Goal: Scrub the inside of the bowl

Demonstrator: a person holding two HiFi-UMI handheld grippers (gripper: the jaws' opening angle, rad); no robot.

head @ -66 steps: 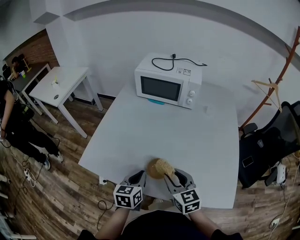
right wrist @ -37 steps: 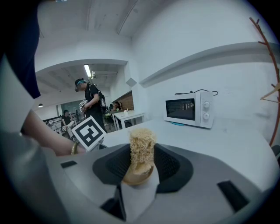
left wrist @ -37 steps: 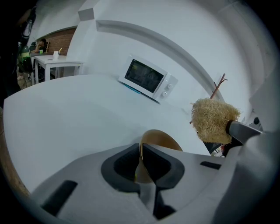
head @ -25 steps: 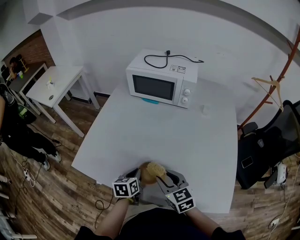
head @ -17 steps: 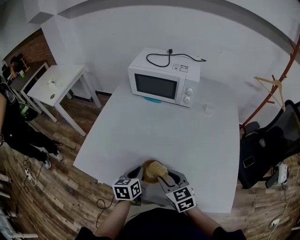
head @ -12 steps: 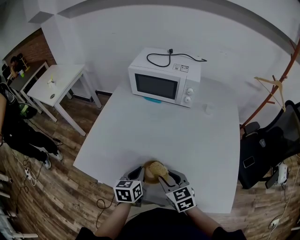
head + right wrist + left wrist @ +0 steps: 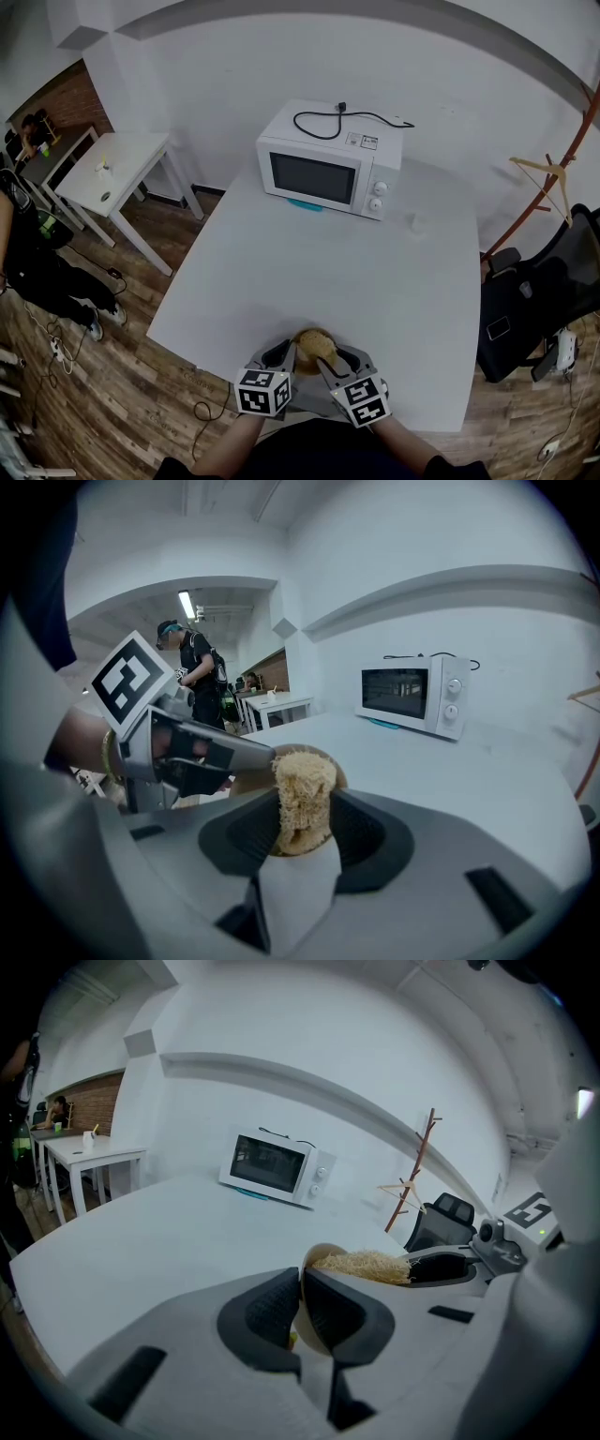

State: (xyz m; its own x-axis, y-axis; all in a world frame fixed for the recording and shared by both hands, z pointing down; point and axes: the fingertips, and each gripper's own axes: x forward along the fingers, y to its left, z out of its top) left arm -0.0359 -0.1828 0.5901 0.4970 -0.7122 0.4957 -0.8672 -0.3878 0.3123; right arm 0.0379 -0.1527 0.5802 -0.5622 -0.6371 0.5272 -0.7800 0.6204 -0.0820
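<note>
The bowl (image 7: 314, 345) is at the near edge of the table (image 7: 328, 244). The left gripper (image 7: 300, 1283) pinches its wall, jaws nearly together. The fibrous scrubber (image 7: 302, 789) is clamped in the right gripper (image 7: 302, 817) and sits inside the bowl. Scrubbing appears under way — how clean the inside is cannot be judged. Both grippers are close to the person's body, angled toward each other.

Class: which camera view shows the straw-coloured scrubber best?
Right gripper view: the scrubber fills the centre, clamped between the jaws. Left gripper view shows only its side over the bowl; head view, a small tan blob.
</note>
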